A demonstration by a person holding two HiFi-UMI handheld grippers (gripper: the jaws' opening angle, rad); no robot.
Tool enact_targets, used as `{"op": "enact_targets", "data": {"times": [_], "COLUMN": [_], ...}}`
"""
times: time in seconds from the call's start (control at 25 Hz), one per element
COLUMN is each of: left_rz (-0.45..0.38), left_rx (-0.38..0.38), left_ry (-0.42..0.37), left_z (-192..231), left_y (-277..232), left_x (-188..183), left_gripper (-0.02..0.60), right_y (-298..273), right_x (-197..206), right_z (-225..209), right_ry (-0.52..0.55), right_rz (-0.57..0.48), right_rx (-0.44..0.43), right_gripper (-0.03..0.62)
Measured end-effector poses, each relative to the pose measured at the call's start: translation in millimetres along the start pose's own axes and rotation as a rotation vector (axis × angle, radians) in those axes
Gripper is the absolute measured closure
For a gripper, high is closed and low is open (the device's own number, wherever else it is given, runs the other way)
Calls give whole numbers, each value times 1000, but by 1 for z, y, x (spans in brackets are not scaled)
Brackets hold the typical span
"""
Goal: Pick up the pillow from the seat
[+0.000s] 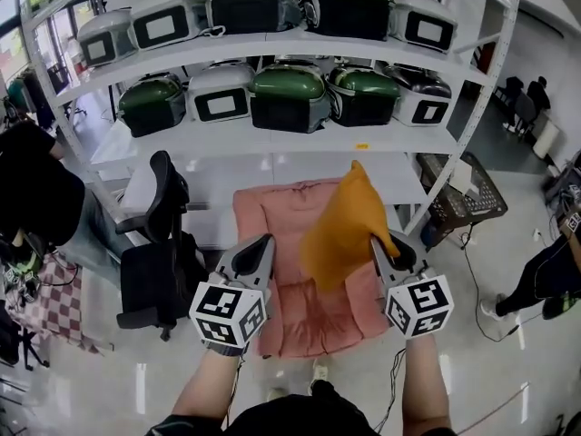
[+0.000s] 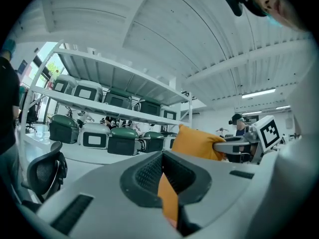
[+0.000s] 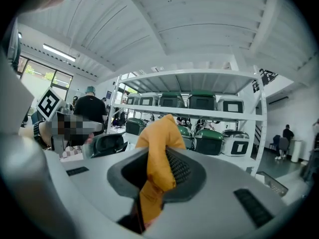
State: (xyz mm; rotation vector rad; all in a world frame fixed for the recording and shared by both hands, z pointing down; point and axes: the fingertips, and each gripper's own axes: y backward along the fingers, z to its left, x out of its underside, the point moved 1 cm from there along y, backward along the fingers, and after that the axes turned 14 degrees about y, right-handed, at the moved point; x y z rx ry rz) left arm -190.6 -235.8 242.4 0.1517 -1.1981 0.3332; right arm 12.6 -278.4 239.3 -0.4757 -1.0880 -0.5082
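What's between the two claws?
The orange pillow, pinched by the left claw and the right claw, above the pink seat. The head view shows it.

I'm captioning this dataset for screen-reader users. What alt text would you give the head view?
An orange pillow is held up above a pink seat, the right gripper clamped on its right edge and the left gripper at its left. Behind stand white shelves of green and white cases; a black office chair is at left.
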Motion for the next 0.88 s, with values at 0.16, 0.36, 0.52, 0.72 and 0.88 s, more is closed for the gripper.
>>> {"op": "enact_targets", "data": {"times": [0.16, 0.36, 0.52, 0.72, 0.88], "left_rz": [-8, -24, -33, -33, -35], "left_rx": [14, 19, 18, 15, 10], "left_ry": [-3, -10, -11, -9, -9], "left_z": [-3, -4, -5, -3, -1], "left_y": [3, 8, 11, 12, 13], "left_x": [-7, -14, -16, -15, -14], "left_gripper": [575, 575, 575, 575, 575], "right_y": [2, 4, 6, 6, 6], "right_x": [-10, -15, -18, -21, -21], "right_z": [3, 8, 10, 11, 12], "right_ry": [21, 31, 34, 43, 44], "right_rz": [-11, -13, -14, -19, -22], "right_rx": [10, 7, 6, 8, 9], "right_gripper": [542, 542, 542, 542, 542]}}
